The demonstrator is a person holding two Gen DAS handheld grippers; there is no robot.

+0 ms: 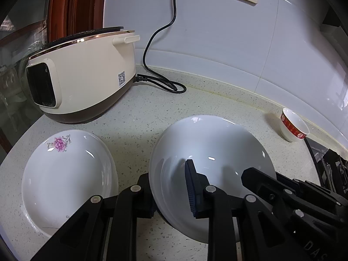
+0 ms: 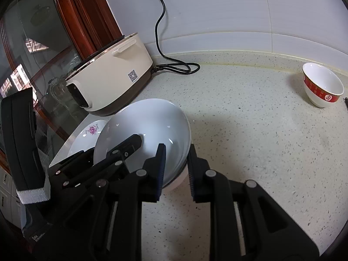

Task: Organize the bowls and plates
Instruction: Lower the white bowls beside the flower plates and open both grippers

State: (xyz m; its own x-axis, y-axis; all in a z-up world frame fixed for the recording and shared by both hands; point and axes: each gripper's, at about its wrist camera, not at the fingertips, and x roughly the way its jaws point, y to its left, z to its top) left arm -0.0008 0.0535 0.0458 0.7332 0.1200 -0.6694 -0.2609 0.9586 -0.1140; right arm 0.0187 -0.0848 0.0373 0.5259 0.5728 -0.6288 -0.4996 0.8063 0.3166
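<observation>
My landmark is the plain white plate [image 1: 208,152], which sits on the speckled counter [image 1: 141,117] in front of the cream cooker [image 1: 87,76]. My left gripper [image 1: 170,184] straddles the plate's near-left rim: one finger lies over the inside of the dish, its ribbed pad [image 1: 191,187] facing the rim, while the other finger sits outside and below the edge. There is a visible gap on the inner side, so I cannot tell whether I am pinching the rim or only bracketing it. My right gripper [image 2: 176,169] straddles the plate's opposite rim, one finger inside and one outside, and there too I cannot tell whether the pads press the porcelain. In the right wrist view the plate's near edge looks tilted up off the counter, though I cannot say how far. Just left of this plate lies a flowered plate [image 1: 67,169], flat on the counter and close beside it without clearly touching. Well off to the plate's right, near the back wall, stands a small red-banded bowl [image 2: 322,84], upright. The cooker's black cord [image 1: 161,80] loops on the counter behind the plate.
</observation>
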